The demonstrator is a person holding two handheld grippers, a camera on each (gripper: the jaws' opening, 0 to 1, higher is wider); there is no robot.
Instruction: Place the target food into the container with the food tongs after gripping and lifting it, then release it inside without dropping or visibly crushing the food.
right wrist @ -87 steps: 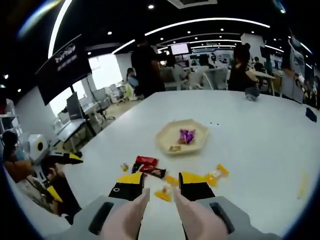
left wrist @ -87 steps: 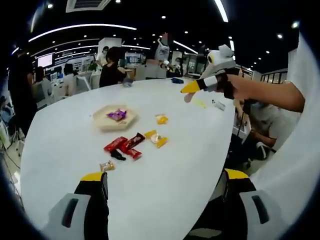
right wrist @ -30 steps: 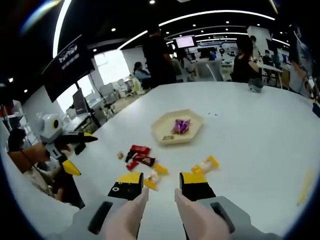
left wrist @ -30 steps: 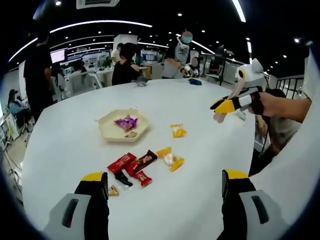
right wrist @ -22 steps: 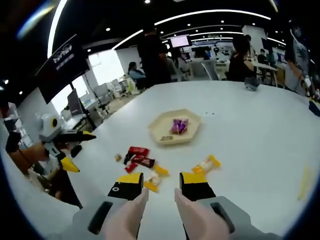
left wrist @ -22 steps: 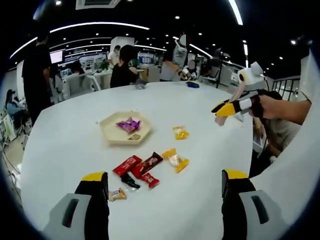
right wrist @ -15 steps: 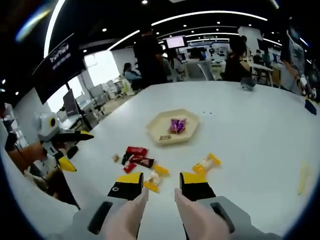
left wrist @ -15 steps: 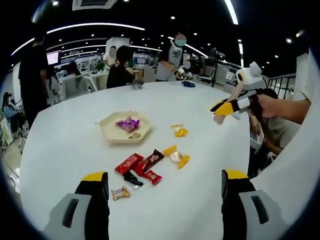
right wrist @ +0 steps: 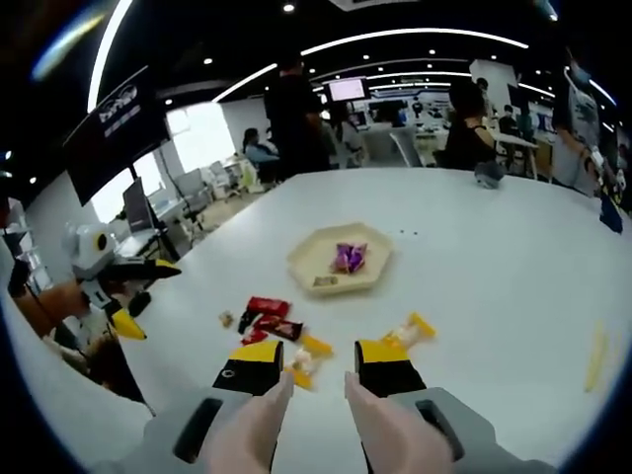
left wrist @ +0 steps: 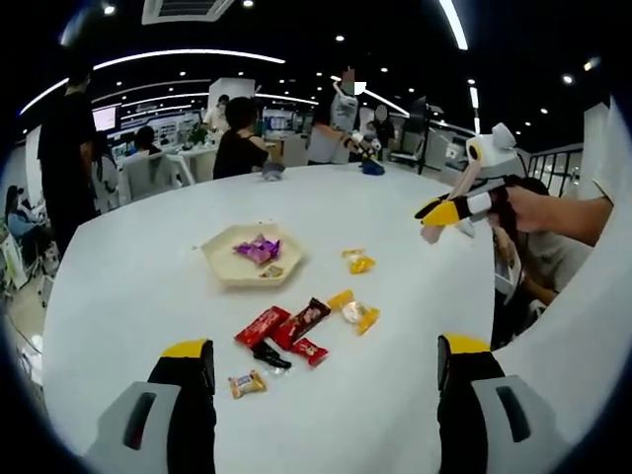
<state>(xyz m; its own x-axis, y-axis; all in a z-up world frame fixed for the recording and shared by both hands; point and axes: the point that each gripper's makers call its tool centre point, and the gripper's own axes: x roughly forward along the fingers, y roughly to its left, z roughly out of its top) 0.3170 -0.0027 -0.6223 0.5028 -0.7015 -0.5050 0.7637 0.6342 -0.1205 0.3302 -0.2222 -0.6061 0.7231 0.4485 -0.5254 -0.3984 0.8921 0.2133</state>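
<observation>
**Ana:** Tongs first, from the left gripper view. The pale pink food tongs (left wrist: 434,222) sit in the right gripper, held in the air well off to the side of the sweets. Their tips are a little apart and I see nothing between them. The left gripper (left wrist: 326,346) has its jaws wide apart and is empty.

**Ben:** And the count?

**Ana:** One beige hexagonal tray (left wrist: 229,269) on the white round table (left wrist: 128,296). In it lie one purple wrapped sweet (left wrist: 259,250) and one small brown sweet (left wrist: 272,271). Eight loose pieces lie between the tongs and the tray: three yellow wrapped sweets (left wrist: 357,263), one long red bar (left wrist: 262,325), one dark brown bar (left wrist: 303,318), one small red packet (left wrist: 309,351), one small black piece (left wrist: 269,355) and one small tan sweet (left wrist: 245,382).

**Ben:** Right gripper view?

**Ana:** The tong arms run up to the right gripper (right wrist: 319,353), parted by a moderate gap and holding nothing. The nearest yellow sweets lie just past the tips, the bars beyond and to one side, and the tray (right wrist: 306,262) farther ahead. The count is the same. The left gripper (right wrist: 146,294) hangs open off the table edge.

**Ben:** Risks?

**Ana:** I cannot tell which piece is the target, so the wrong one may get taken. The sweets lie close together, so a wide approach could catch two or push a neighbour away. Slick wrappers may slip out during the lift. A hard squeeze would likely crush a soft sweet. Opening before the tips are over the tray would drop it on the table.
</observation>
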